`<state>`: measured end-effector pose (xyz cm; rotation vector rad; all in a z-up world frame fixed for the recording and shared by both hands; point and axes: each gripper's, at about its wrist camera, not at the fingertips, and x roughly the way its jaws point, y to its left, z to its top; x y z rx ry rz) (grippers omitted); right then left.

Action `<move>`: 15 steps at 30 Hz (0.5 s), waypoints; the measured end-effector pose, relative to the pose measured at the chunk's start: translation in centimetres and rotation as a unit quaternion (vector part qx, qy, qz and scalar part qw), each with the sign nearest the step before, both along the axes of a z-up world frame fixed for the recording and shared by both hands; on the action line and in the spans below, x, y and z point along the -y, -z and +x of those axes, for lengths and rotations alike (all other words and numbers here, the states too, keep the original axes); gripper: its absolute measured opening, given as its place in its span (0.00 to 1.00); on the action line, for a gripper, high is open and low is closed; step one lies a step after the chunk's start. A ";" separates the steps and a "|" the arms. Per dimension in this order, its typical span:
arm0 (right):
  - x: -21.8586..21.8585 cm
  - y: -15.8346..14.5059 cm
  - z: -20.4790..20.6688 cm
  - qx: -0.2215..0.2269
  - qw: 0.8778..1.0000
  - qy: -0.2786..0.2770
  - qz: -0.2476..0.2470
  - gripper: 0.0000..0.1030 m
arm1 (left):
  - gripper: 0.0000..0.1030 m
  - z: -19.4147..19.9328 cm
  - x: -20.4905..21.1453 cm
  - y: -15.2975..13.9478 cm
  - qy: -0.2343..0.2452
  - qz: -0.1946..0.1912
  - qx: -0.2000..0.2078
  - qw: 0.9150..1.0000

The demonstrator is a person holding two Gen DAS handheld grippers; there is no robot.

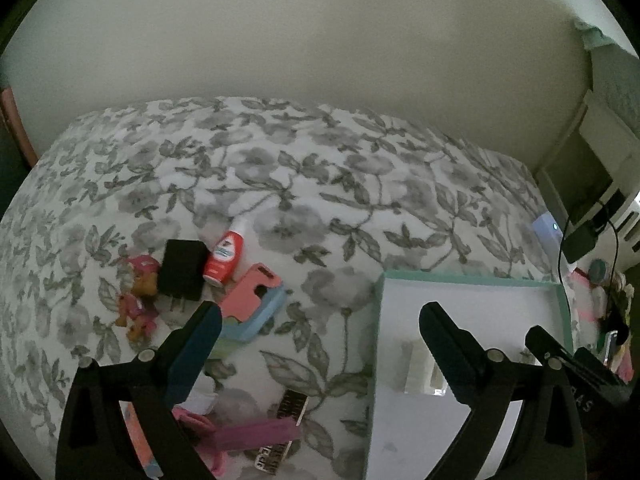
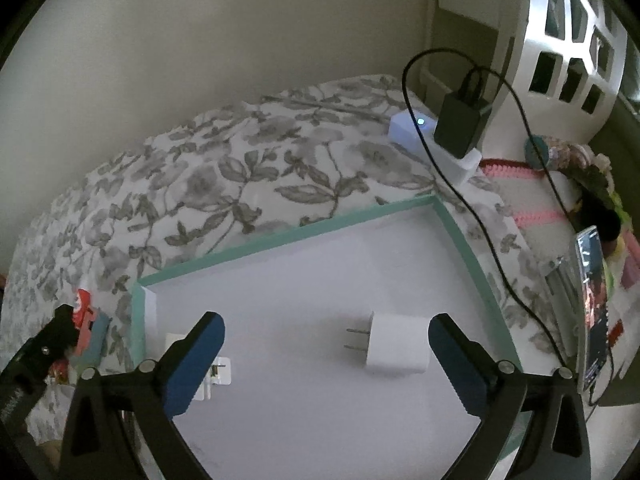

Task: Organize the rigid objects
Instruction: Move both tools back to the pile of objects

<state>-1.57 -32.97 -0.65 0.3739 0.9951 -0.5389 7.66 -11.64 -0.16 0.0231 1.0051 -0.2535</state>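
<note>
A white-floored tray with a teal rim [image 2: 288, 236] lies on the floral bedspread. Over it my right gripper [image 2: 326, 317] stands open. A white plug charger [image 2: 396, 344] lies flat on the tray floor between the jaws, close to the right finger, and neither pad presses on it. A second white plug [image 2: 218, 376] lies by the left finger. My left gripper [image 1: 320, 310] is open and empty, hovering over the tray's left rim [image 1: 378, 320]. On the bedspread to its left lie a black charger [image 1: 182, 270], a red-and-white bottle [image 1: 224, 256], a pink case [image 1: 256, 290] and a pink toy figure [image 1: 138, 300].
Near my left gripper's base lie a pink bar [image 1: 256, 434] and a dark comb-like piece [image 1: 292, 404]. Beyond the tray's far corner sits a white power strip [image 2: 412, 126] with a black adapter [image 2: 460, 124] and its cable. A phone [image 2: 592, 308] stands at the right.
</note>
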 end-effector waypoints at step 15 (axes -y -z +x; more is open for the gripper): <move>-3.1 -1.0 0.1 0.052 0.997 -0.042 0.031 1.00 | 0.96 -0.6 -5.3 -5.4 -0.028 0.027 0.127 0.991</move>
